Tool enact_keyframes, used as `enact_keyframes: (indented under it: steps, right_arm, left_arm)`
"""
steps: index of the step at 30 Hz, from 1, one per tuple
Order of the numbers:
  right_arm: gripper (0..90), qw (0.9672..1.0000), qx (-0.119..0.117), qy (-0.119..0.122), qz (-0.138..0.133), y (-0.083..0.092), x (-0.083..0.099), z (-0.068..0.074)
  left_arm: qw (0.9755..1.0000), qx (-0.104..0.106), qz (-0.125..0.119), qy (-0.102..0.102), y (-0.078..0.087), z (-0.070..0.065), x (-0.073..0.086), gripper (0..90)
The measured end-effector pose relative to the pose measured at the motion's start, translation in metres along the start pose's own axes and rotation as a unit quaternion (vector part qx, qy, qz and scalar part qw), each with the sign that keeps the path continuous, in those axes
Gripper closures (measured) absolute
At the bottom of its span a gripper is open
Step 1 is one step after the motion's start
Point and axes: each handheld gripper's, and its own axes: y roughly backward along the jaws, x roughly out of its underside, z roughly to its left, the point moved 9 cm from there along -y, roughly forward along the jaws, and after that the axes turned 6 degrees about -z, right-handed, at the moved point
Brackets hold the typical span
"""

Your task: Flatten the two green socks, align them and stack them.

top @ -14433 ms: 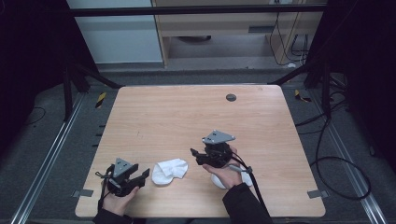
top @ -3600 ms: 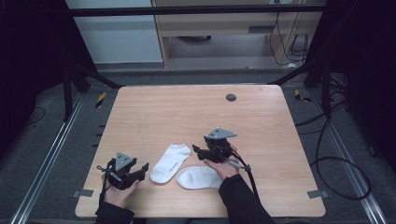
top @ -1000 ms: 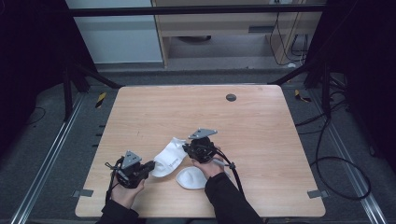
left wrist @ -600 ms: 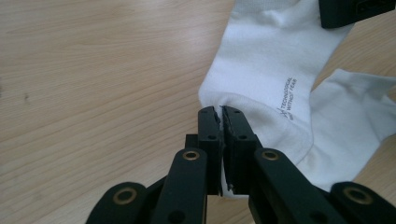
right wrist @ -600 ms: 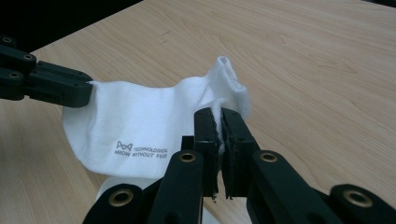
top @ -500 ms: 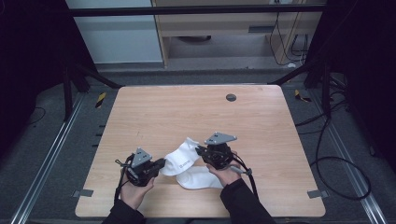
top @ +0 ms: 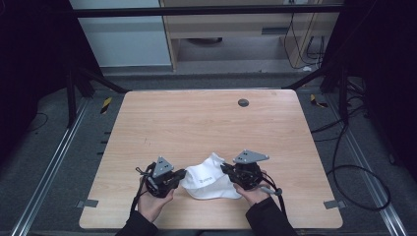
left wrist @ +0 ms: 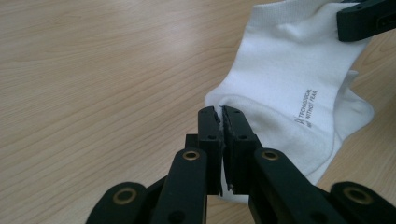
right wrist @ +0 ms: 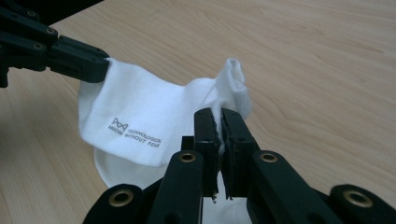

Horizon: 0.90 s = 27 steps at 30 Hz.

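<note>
From the high view, a white sock is held between the two hands at the near edge of the table, the left tongs at its left end and the right tongs at its right; more white cloth shows beneath it, whether a second sock or a fold of the same I cannot tell. In the left gripper view, the left tongs are pressed together on a thin edge of the sock, while the other tongs grip its far corner. In the right gripper view, the right tongs are clamped on the ribbed cuff side of the sock, and the left tongs pinch the opposite corner, so the printed face hangs stretched between them. The sock looks light, soft and limp; it would likely sag and fold wherever unsupported, so edges and corners are the sensible holds, and a thin pinch could slip if pulled hard.
</note>
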Motion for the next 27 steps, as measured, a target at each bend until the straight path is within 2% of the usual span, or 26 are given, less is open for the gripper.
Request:
enact_keyframes:
  steps: [4, 9, 16, 27]
  right_arm:
    - [85.9, 0.9999, 0.002, -0.004, 0.009, 0.006, 0.013, -0.001]
    - [85.9, 0.9999, 0.002, -0.009, 0.011, 0.009, 0.02, -0.003]
    - [85.8, 0.9997, 0.001, -0.002, 0.022, 0.012, 0.03, 0.0]
    - [85.0, 0.9991, 0.003, -0.001, 0.043, 0.01, 0.045, -0.001]
  left_arm:
    - [0.9999, 0.005, 0.008, -0.008, -0.005, -0.006, 0.001, 85.9]
    - [0.9995, 0.01, 0.024, -0.016, -0.013, -0.013, 0.006, 85.9]
    - [0.9985, 0.013, 0.043, -0.03, -0.024, -0.02, 0.014, 85.8]
    - [0.9978, 0.009, 0.059, -0.029, -0.029, -0.017, 0.023, 84.2]
